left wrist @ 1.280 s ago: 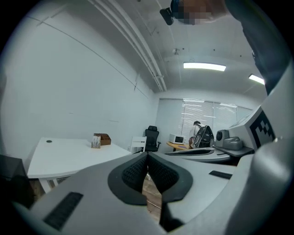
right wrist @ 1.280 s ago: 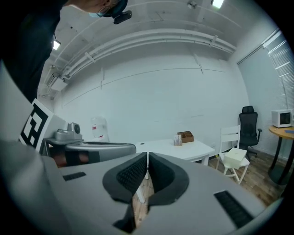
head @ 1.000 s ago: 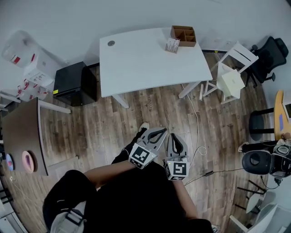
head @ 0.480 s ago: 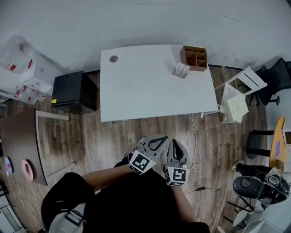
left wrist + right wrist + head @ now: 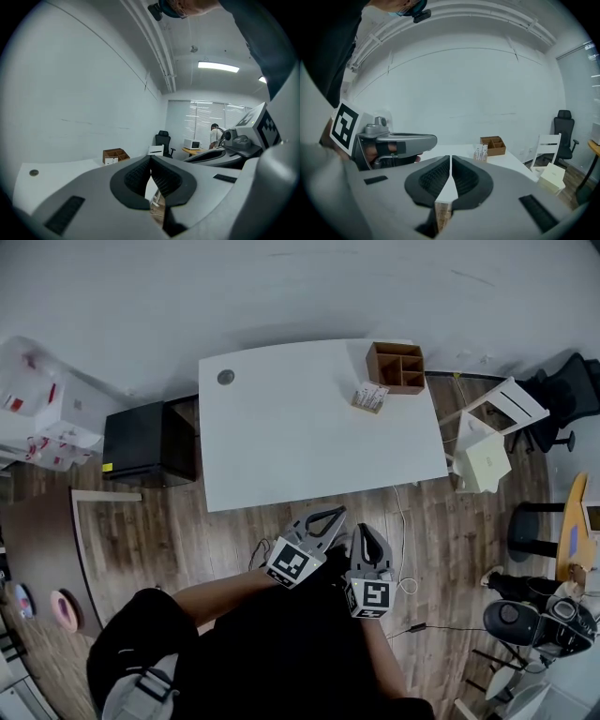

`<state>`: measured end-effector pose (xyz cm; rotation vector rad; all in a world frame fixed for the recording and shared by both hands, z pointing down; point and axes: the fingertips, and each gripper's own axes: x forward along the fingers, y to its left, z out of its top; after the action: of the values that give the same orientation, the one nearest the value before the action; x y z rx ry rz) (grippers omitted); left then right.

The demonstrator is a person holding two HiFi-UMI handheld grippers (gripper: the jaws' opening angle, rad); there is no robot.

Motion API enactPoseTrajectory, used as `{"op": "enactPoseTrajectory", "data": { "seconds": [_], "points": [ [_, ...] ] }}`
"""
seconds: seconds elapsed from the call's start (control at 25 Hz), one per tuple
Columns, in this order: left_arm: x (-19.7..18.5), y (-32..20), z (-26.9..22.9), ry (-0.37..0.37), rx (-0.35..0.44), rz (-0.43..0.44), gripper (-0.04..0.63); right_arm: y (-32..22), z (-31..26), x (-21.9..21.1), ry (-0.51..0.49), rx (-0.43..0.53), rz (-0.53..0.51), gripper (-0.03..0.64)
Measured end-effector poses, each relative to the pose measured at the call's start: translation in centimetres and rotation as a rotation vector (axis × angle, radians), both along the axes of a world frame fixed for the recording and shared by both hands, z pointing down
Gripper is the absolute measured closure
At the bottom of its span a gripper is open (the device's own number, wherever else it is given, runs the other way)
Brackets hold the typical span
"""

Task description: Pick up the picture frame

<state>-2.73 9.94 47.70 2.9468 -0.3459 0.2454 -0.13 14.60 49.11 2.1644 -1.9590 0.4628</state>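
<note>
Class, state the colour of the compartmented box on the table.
The box is brown, seen best in the head view.

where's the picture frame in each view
Head view: picture frame upper right, just below-left of the brown box.
Left gripper view: frame small, left of centre, in front of the box.
Right gripper view: frame right of centre, left of the box.
Shared landmark: the brown box.

1. No readable text, brand or number anywhere.
2. Print on picture frame (image 5: 370,397), on surface (image 5: 281,446): too small to read.
3. Cubes on left tool (image 5: 336,512) and right tool (image 5: 364,530): square marker patterns only, no letters.
</note>
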Motion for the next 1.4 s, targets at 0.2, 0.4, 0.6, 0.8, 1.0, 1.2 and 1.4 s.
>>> {"op": "enactPoseTrajectory", "data": {
  "seconds": [0.2, 0.4, 0.6, 0.8, 1.0, 1.2, 1.4],
  "points": [
    [0.6, -2.9, 0.6, -0.007, -0.017, -0.057, 0.581, -2.7, 0.9, 2.3, -0.012, -0.002, -0.012, 0.581],
    [1.8, -6.7, 1.2, -0.011, -0.014, -0.121, 0.581, -7.2, 2.0, 4.4, -0.037, 0.014, -0.068, 0.581],
    [4.5, -11.2, 1.8, -0.023, -0.048, -0.185, 0.581, -12.4, 2.5, 7.2, -0.069, 0.017, -0.130, 0.581],
    [8.7, -15.9, 3.6, -0.062, -0.106, -0.214, 0.581, -16.8, 3.4, 11.1, -0.097, 0.007, -0.171, 0.581],
    [11.7, -19.4, 5.0, -0.089, -0.121, -0.247, 0.581, -20.1, 4.8, 15.0, -0.114, -0.033, -0.187, 0.581],
    [12.8, -21.4, 7.7, -0.142, -0.162, -0.281, 0.581, -22.0, 6.9, 17.7, -0.147, -0.067, -0.182, 0.581],
    [14.9, -23.1, 10.0, -0.191, -0.209, -0.273, 0.580, -23.7, 9.3, 20.1, -0.158, -0.109, -0.201, 0.581]
  ]
}}
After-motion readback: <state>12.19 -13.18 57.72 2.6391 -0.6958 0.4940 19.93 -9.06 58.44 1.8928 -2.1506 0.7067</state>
